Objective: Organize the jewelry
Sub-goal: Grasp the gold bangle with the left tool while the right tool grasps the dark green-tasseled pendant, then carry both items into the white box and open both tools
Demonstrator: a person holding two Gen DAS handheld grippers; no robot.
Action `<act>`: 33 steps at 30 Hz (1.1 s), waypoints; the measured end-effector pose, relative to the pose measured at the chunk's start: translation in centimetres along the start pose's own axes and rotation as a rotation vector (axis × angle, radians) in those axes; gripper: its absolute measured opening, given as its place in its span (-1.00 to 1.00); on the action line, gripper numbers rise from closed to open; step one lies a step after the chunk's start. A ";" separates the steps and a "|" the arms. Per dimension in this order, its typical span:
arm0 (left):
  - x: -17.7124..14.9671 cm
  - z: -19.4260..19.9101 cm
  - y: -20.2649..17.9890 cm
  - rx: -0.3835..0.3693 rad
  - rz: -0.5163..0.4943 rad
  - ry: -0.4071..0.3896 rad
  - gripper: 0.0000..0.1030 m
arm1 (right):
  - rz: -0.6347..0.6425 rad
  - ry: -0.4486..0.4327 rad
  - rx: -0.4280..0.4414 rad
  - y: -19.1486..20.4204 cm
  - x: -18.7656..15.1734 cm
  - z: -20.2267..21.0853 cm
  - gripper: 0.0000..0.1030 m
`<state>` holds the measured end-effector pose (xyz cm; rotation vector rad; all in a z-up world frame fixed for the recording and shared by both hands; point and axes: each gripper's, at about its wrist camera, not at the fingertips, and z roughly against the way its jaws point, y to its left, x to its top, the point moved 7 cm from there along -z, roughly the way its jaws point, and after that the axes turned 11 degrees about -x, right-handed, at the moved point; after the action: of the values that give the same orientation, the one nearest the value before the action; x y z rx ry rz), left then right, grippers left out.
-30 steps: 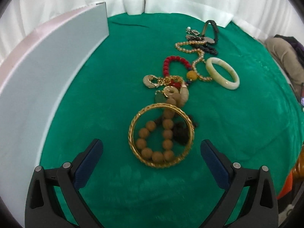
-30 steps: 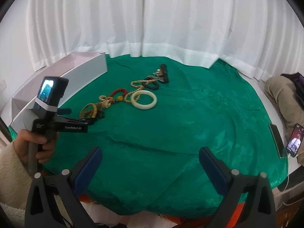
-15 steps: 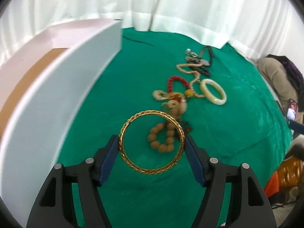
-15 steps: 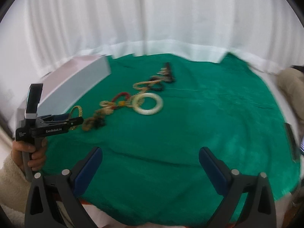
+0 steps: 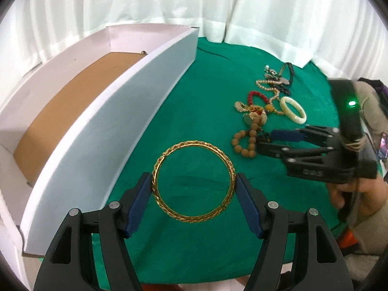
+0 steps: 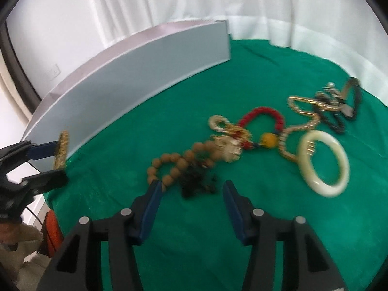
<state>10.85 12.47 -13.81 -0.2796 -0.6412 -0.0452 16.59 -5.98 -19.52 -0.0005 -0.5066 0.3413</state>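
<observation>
Left wrist view, from left to right: an open white box [image 5: 101, 111] with a brown floor lies along the left of the green-clothed desk [image 5: 198, 92], its long wall running diagonally. Just right of that wall, the left gripper [image 5: 193, 189] holds a gold bangle [image 5: 193, 181] across its width, both blue pads pressed on the ring's outer rim, lifted off the cloth. Further right lies the string of jewelry: a brown bead bracelet [image 5: 245, 140], then a red bead loop [image 5: 257, 97], a gold chain [image 5: 269, 84], a pale jade bangle [image 5: 293, 110] and dark pieces at the far end. At the right edge the right gripper [image 5: 264, 140] reaches in, held by a hand [image 5: 349, 191], its tips at the bead bracelet. Right wrist view, blurred: the left gripper [image 6: 60, 152] with the gold bangle [image 6: 61, 150] seen edge-on is at far left before the box [image 6: 135, 84]; the right gripper [image 6: 191, 186] is closing, its jaws about half apart over a dark tassel [image 6: 196, 181] beside the bead bracelet [image 6: 169, 167], pads not yet pressing it; the jade bangle [image 6: 325, 162] lies at right.
</observation>
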 end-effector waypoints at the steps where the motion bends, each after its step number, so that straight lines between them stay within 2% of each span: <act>1: -0.1 -0.1 0.1 0.004 0.001 0.003 0.37 | 0.025 0.019 -0.016 0.3 0.0 -0.7 -0.35; 2: -0.1 0.0 0.2 0.009 0.001 0.006 0.37 | 0.030 0.017 -0.037 0.2 0.0 -0.8 -0.66; 3: -0.2 0.1 0.4 0.017 0.002 0.008 0.37 | 0.018 0.019 -0.051 -0.1 0.2 -0.6 -0.77; 5: -0.2 0.4 0.4 0.018 0.005 0.009 0.37 | -0.038 0.028 -0.021 -0.9 0.6 0.3 -0.78; 11: 0.6 1.5 0.4 0.039 0.006 0.016 0.37 | -0.073 -0.008 -0.013 -2.9 3.3 6.2 -0.78; 17: 2.2 4.4 0.5 0.029 0.011 -0.020 0.37 | -0.135 -0.032 0.023 -5.1 6.1 9.5 -0.78; 19: 3.1 6.0 1.1 0.040 0.015 -0.041 0.37 | -0.131 -0.053 0.041 -4.2 7.2 10.7 -0.78; 22: 4.5 8.6 2.9 0.095 0.017 -0.075 0.37 | -0.099 -0.076 0.083 -1.4 9.4 11.5 -0.78; 23: 5.0 9.6 3.8 0.118 0.022 -0.089 0.37 | -0.093 -0.080 0.099 -0.8 10.0 12.0 -0.78; 27: 7.3 12.0 8.7 0.247 0.070 -0.132 0.37 | -0.020 -0.122 0.179 5.6 14.8 12.4 -0.78; 30: 7.9 12.3 12.4 0.300 0.124 -0.131 0.37 | 0.032 -0.151 0.219 9.9 17.9 12.4 -0.78; 33: 7.6 11.2 16.3 0.350 0.186 -0.100 0.37 | 0.074 -0.154 0.257 14.7 20.7 10.7 -0.78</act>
<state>12.44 31.49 -4.66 -0.0016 -0.7071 0.2589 23.78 13.63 -1.56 0.2586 -0.6129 0.4801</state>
